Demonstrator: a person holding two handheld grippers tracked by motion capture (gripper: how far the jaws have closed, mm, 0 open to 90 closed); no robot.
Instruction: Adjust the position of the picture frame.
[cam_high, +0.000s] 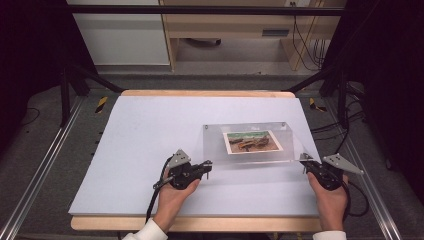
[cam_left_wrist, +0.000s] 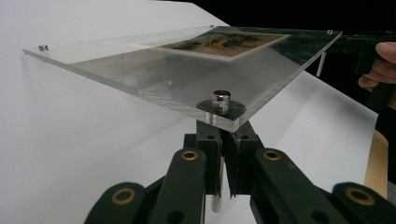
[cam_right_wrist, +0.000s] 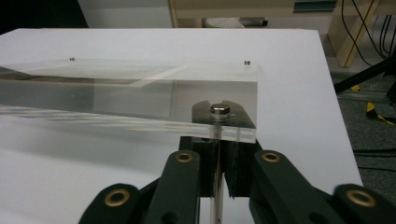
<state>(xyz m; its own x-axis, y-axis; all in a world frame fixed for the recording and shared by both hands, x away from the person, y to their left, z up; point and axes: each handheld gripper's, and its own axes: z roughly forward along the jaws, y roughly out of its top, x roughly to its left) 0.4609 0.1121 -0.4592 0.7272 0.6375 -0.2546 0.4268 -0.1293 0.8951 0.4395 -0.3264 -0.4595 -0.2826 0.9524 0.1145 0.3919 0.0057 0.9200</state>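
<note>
Clear acrylic picture frame (cam_high: 250, 141) held above the white table (cam_high: 130, 150) by its two near corners. Your left gripper (cam_high: 206, 164) has its jaws pressed together on the thin metal standoff pin (cam_left_wrist: 216, 196) that hangs under the near-left corner; your right gripper (cam_high: 303, 159) pinches the matching pin (cam_right_wrist: 215, 196) under the near-right corner in the same way. The far edge appears to sit lower, close to or on the table, though contact there cannot be told.

To carry this step well, keep both hands level with each other, so that the plate does not twist between the two pins. Move both grippers together, at one speed. The pins are smooth and slim, so they will likely swivel or slide in the jaws if you let one side lead; grip firmly and avoid sudden tilts.

Materials: the plate is thick, rigid, transparent plastic, rectangular, with polished edges that catch light in the left gripper view. A small silver cap (cam_left_wrist: 221, 99) crowns each corner. A printed photograph (cam_high: 251, 141) with a white border, in brown and green tones, lies flat within the plate. The table surface is matt and white, with a pale wooden edge (cam_high: 200, 93).
</note>
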